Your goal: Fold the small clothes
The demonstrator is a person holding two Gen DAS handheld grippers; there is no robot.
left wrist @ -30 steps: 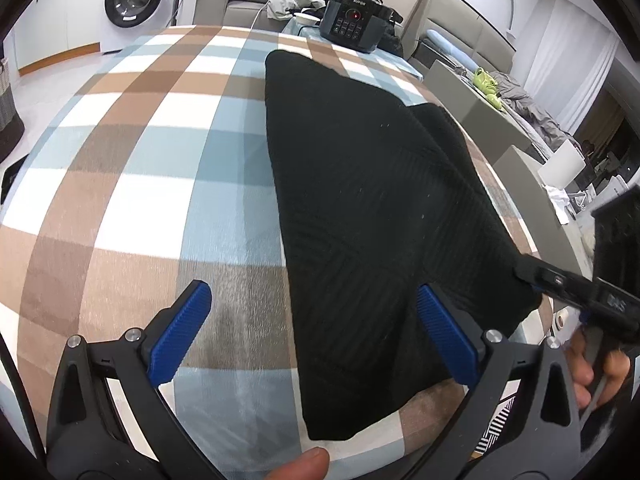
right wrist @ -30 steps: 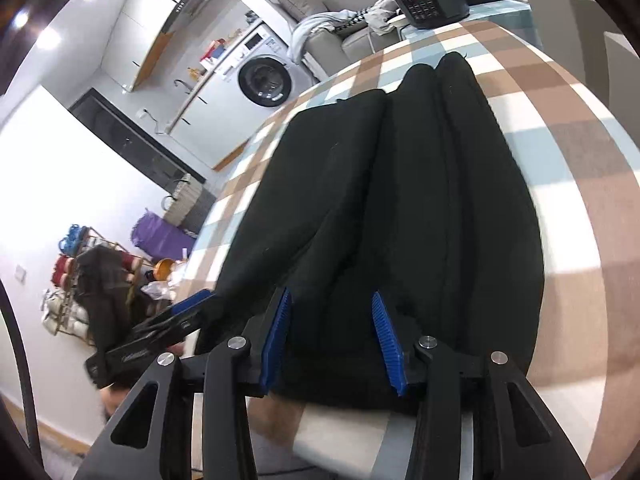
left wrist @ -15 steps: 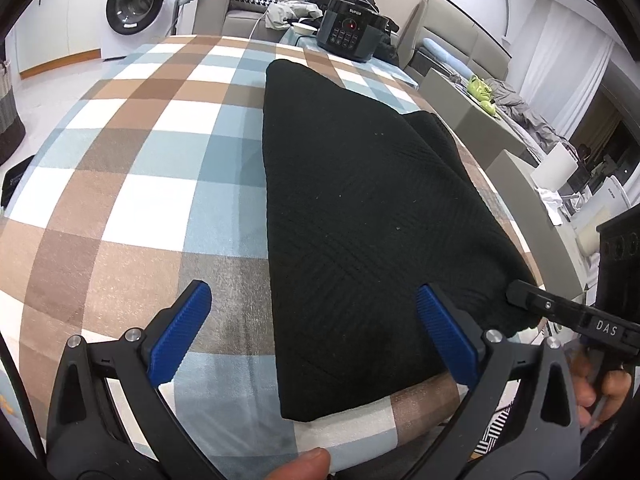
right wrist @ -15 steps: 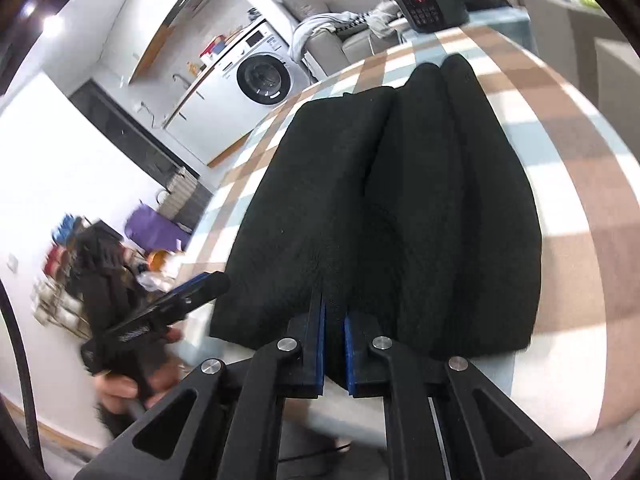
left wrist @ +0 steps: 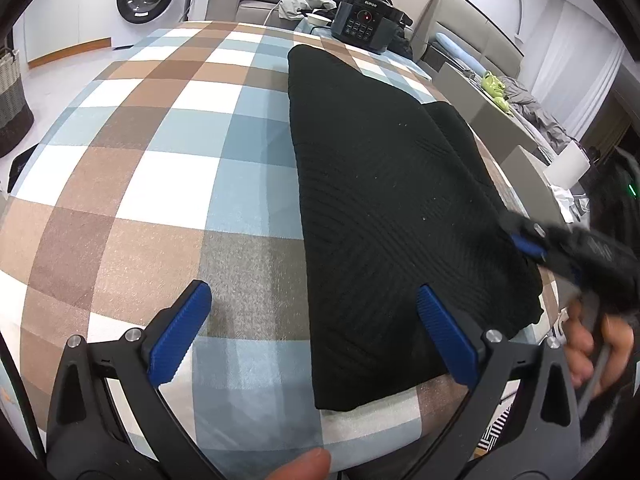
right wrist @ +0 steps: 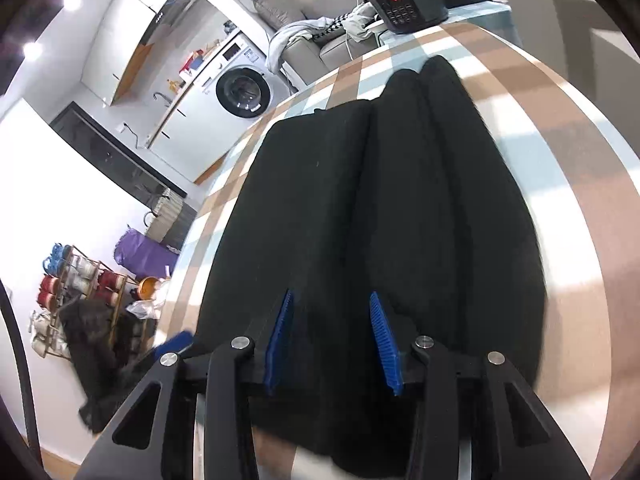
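1. Centre-right of the left wrist frame: black knit garment [left wrist: 392, 208], folded lengthwise, lies on the checked counter [left wrist: 160, 152].
2. Right claw [right wrist: 332, 340] has just been opening; its part-spread pads straddle the near hem without pinching.
3. Left claw [left wrist: 316, 336] spread wide, empty.
4. Advice: pinch both near corners evenly before folding away.

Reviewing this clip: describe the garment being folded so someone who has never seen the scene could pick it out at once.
Find the table under the brown, blue and white checked cloth. On its right half lies the black knitted garment, folded into a long strip running from the near edge toward the black cooker. It is the only clothing on the checks; the other dark thing is that hard appliance with buttons.
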